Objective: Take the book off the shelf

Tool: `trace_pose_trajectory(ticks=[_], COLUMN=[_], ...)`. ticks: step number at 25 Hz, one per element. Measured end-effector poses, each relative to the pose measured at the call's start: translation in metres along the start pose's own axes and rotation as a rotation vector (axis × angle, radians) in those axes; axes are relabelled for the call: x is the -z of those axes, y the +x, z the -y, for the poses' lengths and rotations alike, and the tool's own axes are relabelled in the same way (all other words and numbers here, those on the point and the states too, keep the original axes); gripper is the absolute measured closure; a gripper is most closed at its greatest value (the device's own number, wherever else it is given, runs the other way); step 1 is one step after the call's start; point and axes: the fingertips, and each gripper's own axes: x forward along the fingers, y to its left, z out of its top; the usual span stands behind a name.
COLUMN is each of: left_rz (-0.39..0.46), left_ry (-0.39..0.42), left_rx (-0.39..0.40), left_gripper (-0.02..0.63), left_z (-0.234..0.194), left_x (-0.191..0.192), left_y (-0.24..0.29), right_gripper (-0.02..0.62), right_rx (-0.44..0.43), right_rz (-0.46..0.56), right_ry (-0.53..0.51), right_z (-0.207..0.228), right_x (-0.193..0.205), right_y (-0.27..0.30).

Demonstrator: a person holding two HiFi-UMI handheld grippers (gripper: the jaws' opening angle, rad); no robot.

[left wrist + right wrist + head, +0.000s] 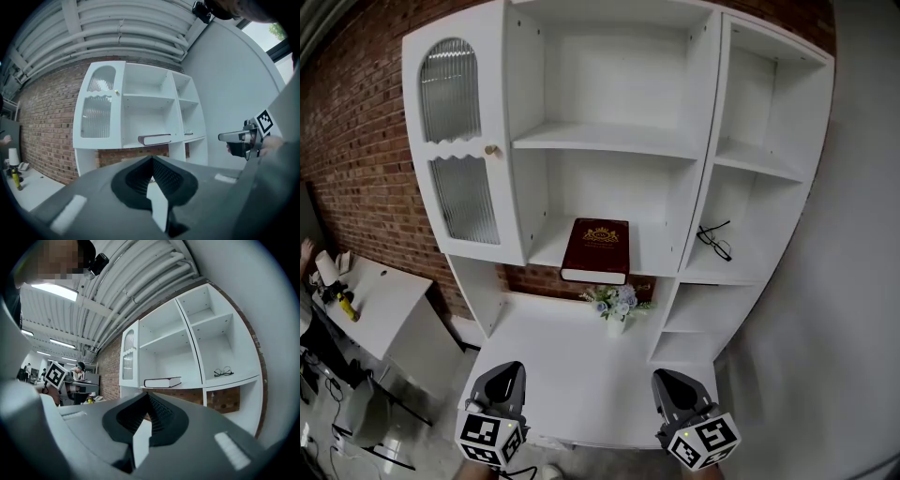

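on the shelves [600, 139], one book [597, 248], one pair of glasses [714, 242]

Soft, even light fills the head view; the white shelf unit [609, 141] is bright without glare, its recesses only lightly shaded; both gripper views are dimmer, bluish and strongly fisheye-bent, with black corners; a ceiling light strip [54, 290] and a window [269, 35] blow out; the nearest foreground is blurred.
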Motion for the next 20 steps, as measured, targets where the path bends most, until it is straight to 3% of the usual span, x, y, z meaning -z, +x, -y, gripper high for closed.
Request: trace_pose_trajectory(ticks=[11, 20], left_rz=[-0.013, 0.081], left_ry=[0.003, -0.041], left_rx=[0.114, 0.248], left_gripper=[0.605, 0.604], left_z=[-0.039, -0.067], left_x=[0.003, -0.017], left_y=[0.052, 0.093], right_gripper=[0.572, 0.572], right_rx=[0.052, 0.109], right_rz=[-0.008, 0.006], right_ry=[0.018, 0.023], right_z=[-0.005, -0.01], right_x=[-0.003, -0.023], right_y=[0.068, 0.104])
